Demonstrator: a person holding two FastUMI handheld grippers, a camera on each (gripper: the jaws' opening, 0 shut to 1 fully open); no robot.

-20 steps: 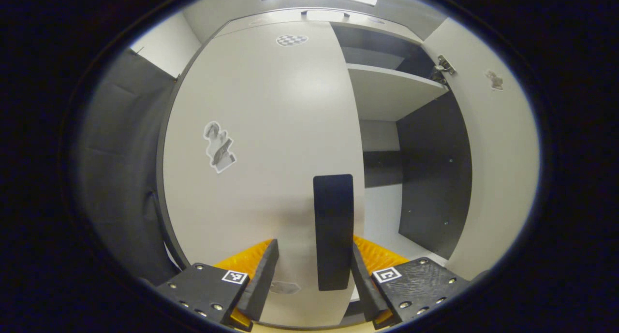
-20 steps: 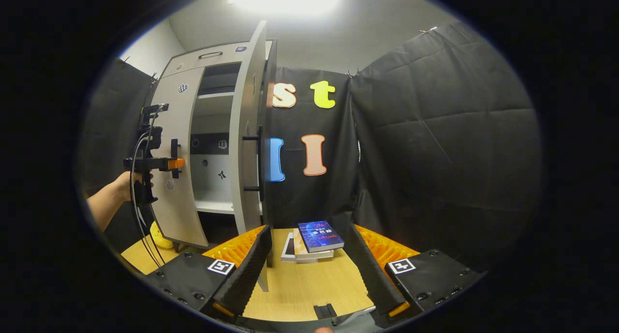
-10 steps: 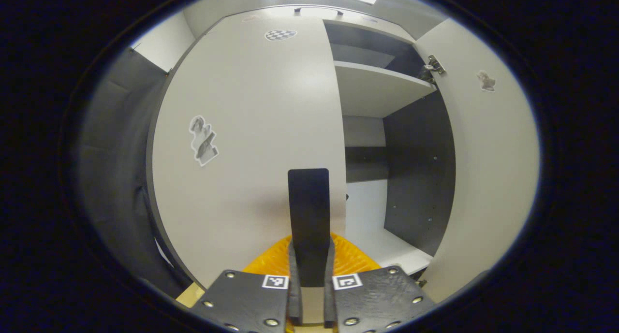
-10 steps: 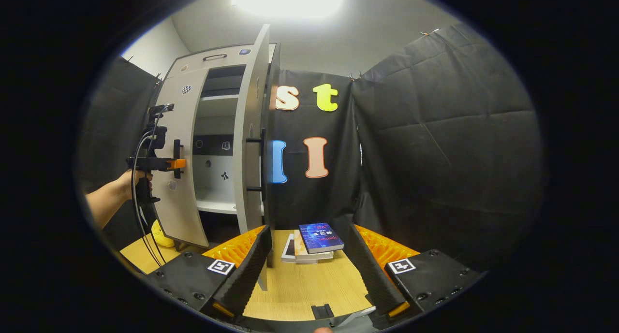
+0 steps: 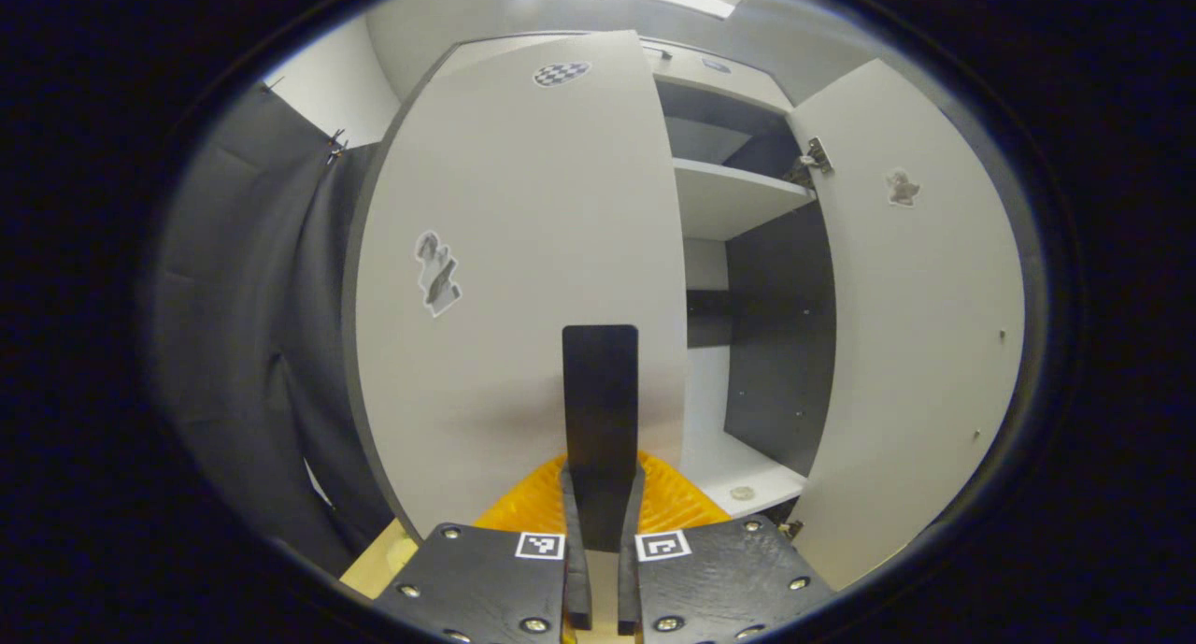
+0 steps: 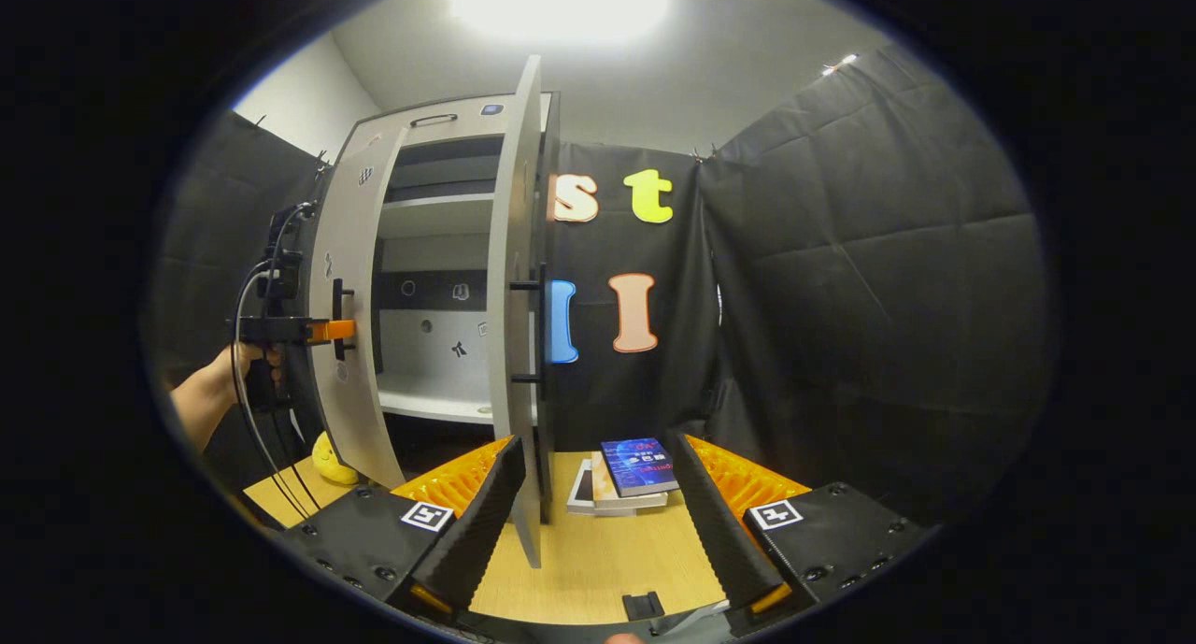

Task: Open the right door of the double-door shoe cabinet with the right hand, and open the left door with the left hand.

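The right gripper view shows books (image 6: 633, 471) on the tabletop (image 6: 598, 560) behind the open right door (image 6: 519, 298); the right gripper (image 6: 598, 522) gapes wide. The left gripper (image 5: 600, 532) pinches the left door's (image 5: 523, 279) handle (image 5: 600, 410), that door ajar.

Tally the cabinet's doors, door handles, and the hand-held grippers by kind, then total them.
Cabinet doors: 2, left door, right door
Door handles: 2
Hand-held grippers: 2, left hand-held gripper, right hand-held gripper
Total: 6

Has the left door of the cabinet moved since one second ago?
Yes. In the right gripper view the left door has swung outward, away from the shelf.
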